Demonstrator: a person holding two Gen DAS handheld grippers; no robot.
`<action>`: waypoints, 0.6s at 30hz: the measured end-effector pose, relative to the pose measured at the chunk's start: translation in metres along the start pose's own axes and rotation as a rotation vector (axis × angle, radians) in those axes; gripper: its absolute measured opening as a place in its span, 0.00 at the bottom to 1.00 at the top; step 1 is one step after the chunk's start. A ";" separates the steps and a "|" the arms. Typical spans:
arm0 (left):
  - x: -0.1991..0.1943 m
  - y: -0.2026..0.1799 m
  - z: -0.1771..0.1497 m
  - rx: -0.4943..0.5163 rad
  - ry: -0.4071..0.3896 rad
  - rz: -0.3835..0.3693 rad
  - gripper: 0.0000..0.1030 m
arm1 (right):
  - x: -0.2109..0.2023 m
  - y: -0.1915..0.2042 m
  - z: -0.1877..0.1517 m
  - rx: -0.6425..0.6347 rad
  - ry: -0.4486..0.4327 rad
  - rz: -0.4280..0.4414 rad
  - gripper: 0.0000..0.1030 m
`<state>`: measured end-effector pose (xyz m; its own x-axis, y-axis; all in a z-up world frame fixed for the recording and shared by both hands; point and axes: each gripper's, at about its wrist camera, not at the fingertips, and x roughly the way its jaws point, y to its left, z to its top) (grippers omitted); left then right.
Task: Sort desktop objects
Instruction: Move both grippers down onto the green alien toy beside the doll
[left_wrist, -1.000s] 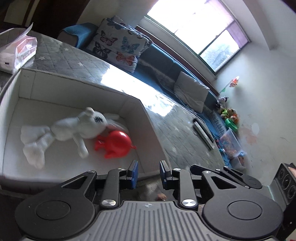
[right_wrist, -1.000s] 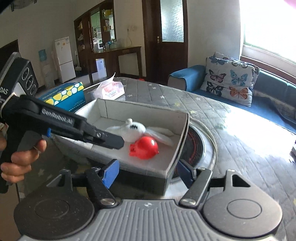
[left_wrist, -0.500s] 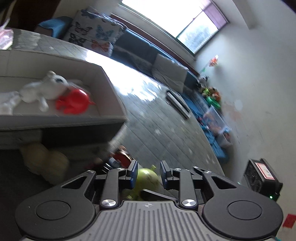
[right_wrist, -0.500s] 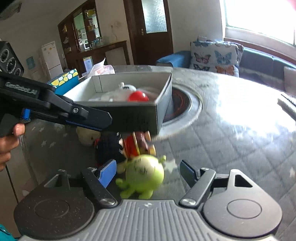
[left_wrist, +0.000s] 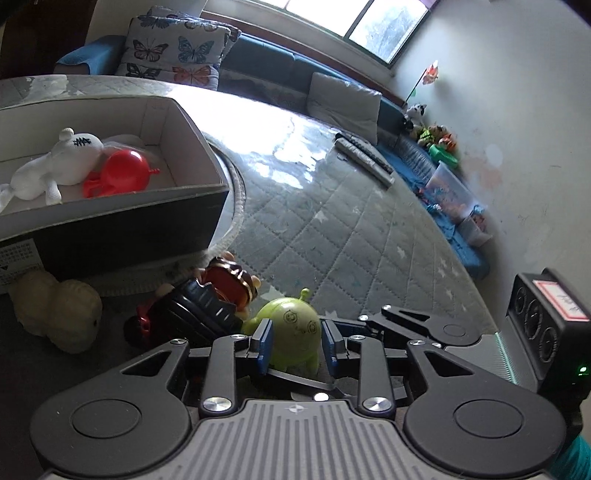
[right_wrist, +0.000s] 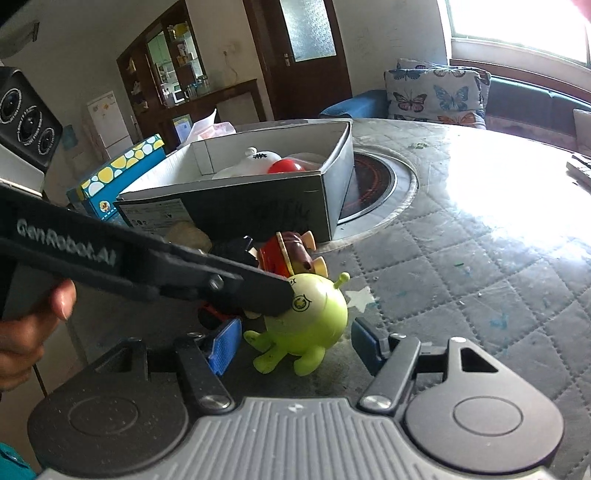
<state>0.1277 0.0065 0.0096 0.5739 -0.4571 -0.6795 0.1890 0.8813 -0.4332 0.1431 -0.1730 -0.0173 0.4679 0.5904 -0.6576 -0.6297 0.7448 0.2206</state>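
Nearest us, our left gripper (left_wrist: 296, 345) brackets the green toy (left_wrist: 291, 328) on the counter (left_wrist: 351, 236), its fingers narrow and close beside the toy; whether they press it we cannot tell. Our right gripper (right_wrist: 295, 341) has wide fingers around the same toy. Just behind sit a red-and-black toy (right_wrist: 291, 251) and a cream plush (left_wrist: 55, 314). Farther back, the box (left_wrist: 122, 225) holds a white plush (left_wrist: 59, 166) and a red toy (left_wrist: 122, 177).
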 end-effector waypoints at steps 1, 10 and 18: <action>0.002 0.000 0.000 0.001 0.001 0.008 0.31 | 0.000 0.000 0.000 -0.002 -0.002 0.003 0.66; 0.010 0.000 -0.002 -0.013 0.017 0.033 0.37 | 0.004 -0.004 -0.001 -0.001 -0.009 0.000 0.63; 0.015 -0.004 0.002 -0.005 0.027 0.063 0.42 | 0.004 -0.002 -0.001 -0.020 -0.017 -0.004 0.63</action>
<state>0.1369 -0.0034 0.0027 0.5632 -0.4034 -0.7212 0.1487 0.9080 -0.3918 0.1453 -0.1727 -0.0212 0.4809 0.5924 -0.6464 -0.6401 0.7410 0.2028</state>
